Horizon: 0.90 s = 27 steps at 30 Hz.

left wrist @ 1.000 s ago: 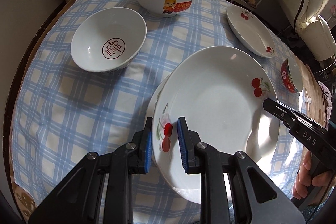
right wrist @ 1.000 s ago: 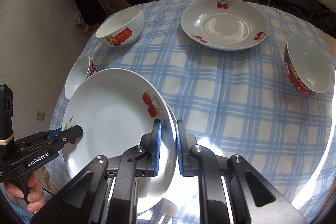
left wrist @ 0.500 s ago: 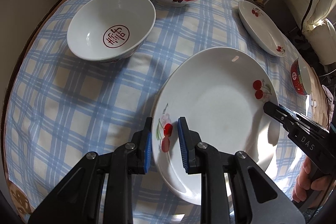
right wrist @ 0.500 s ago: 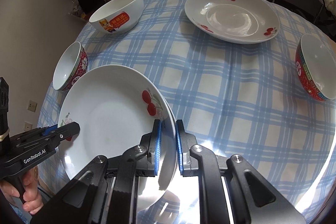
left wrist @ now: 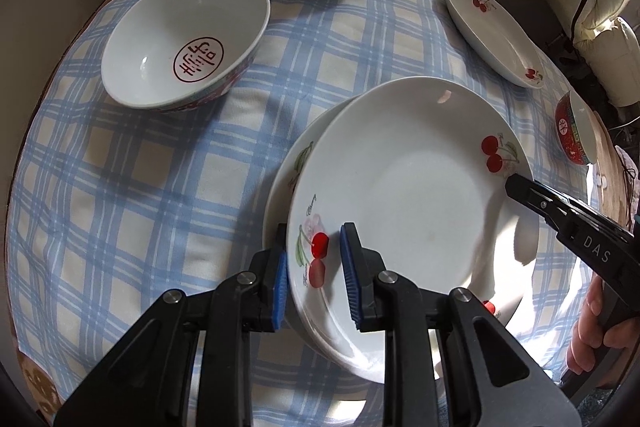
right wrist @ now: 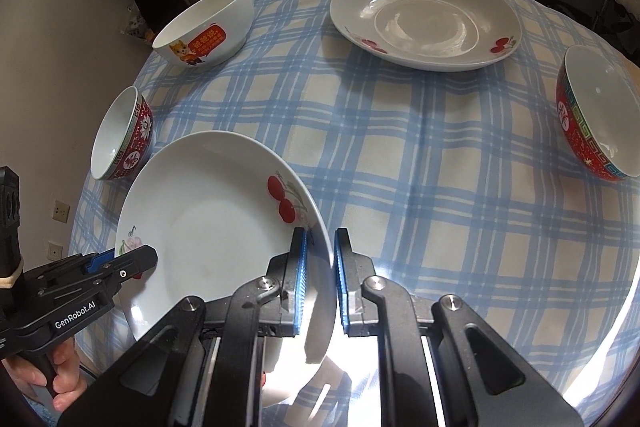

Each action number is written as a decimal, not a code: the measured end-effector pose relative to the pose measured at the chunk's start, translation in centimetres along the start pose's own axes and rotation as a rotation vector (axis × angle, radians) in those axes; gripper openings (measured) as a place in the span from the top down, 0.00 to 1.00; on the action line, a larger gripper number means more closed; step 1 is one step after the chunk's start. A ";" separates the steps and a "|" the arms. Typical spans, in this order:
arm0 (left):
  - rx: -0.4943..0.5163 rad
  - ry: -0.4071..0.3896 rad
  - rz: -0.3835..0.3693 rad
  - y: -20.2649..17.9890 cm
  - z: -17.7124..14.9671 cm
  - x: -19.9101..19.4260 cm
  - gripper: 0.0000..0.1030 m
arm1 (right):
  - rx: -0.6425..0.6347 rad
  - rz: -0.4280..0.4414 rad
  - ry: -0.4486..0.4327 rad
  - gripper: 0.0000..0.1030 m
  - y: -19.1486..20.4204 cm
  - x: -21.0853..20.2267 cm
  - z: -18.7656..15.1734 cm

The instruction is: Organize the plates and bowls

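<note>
So over the last second the jaws on both sides had let go: a second earlier they were pinched tight on the rim, and now there was daylight around it. The top cherry plate (left wrist: 408, 187) had also settled onto a second plate (left wrist: 298, 163) under it, whose rim peeked out at the left in the left wrist view.

The left gripper (left wrist: 314, 267) sat at the lower middle of its frame, jaws parted a bit, straddling the near rim without clearly touching it. The right gripper (right wrist: 320, 267) was the same story on the opposite rim, narrow gap, pads just off the plate (right wrist: 208, 227). The stack sat on the checked desk (left wrist: 120, 207), lower centre of both views.

Looked like the stacking step for this plate was basically done, release stage. Next move would call for backing both grippers straight off the rims without nudging the stack, then going for the third cherry plate (right wrist: 426, 19) in the upper right of the right wrist view. The bowls were all loose: red-pattern bowl (right wrist: 122, 133), cartoon bowl (right wrist: 204, 27), another red bowl (right wrist: 596, 115).
</note>
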<state>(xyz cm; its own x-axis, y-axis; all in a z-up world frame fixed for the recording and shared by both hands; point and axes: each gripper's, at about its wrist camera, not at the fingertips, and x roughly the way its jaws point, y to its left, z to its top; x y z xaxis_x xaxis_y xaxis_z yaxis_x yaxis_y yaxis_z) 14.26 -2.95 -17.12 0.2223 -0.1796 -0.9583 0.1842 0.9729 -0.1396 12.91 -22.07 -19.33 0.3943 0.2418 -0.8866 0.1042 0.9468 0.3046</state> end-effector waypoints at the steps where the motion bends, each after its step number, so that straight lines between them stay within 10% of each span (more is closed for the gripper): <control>1: 0.005 0.000 0.004 0.0 0.0 0.0 0.77 | 0.003 0.003 0.002 0.86 0.0 0.0 0.0; 27: 0.081 -0.006 0.074 -1.0 -0.3 0.1 0.78 | 0.008 0.009 -0.005 0.86 -0.2 -0.2 0.3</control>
<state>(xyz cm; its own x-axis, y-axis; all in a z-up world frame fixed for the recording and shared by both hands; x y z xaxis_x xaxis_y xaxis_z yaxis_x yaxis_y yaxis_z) 13.77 -3.87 -17.15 0.2442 -0.1087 -0.9636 0.2442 0.9686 -0.0474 13.10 -22.39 -19.05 0.4000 0.2490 -0.8821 0.1084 0.9428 0.3153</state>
